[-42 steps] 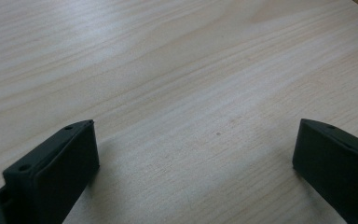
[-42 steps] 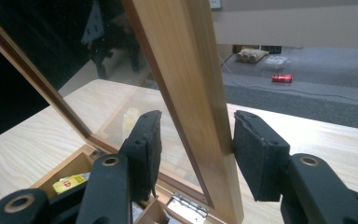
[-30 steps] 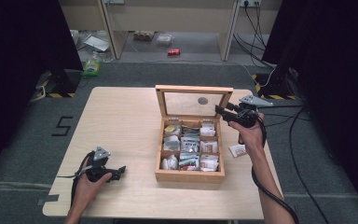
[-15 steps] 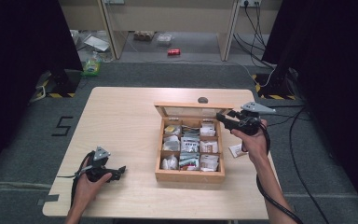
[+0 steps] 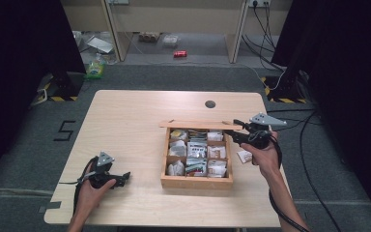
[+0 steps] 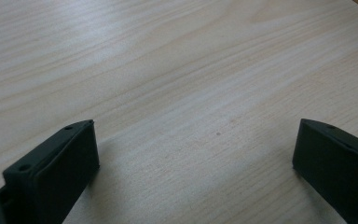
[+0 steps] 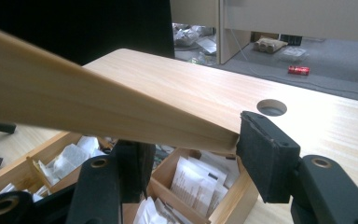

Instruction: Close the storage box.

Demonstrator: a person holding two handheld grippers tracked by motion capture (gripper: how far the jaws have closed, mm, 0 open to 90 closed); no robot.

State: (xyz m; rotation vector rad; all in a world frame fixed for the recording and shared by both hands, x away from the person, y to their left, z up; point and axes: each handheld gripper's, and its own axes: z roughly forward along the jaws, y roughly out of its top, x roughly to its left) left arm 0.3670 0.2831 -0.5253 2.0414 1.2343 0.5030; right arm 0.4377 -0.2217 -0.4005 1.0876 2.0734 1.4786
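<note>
Lid (image 5: 200, 124) of the box (image 5: 196, 181) is lower than a second ago, now about level above the compartments near the bench's right edge; closing looks nearly done; the right hand-held gripper (image 5: 237, 136) straddles the lid's right end, its jaws just widened, one pad (image 7: 266, 154) at the wood's corner, so it seems to be letting go; the left hand-held gripper (image 5: 123, 177) rests gaping and empty by the front-left corner. Lid hides the back row of sachets (image 5: 196, 151); whether the other pad touches the lid I cannot tell.
</note>
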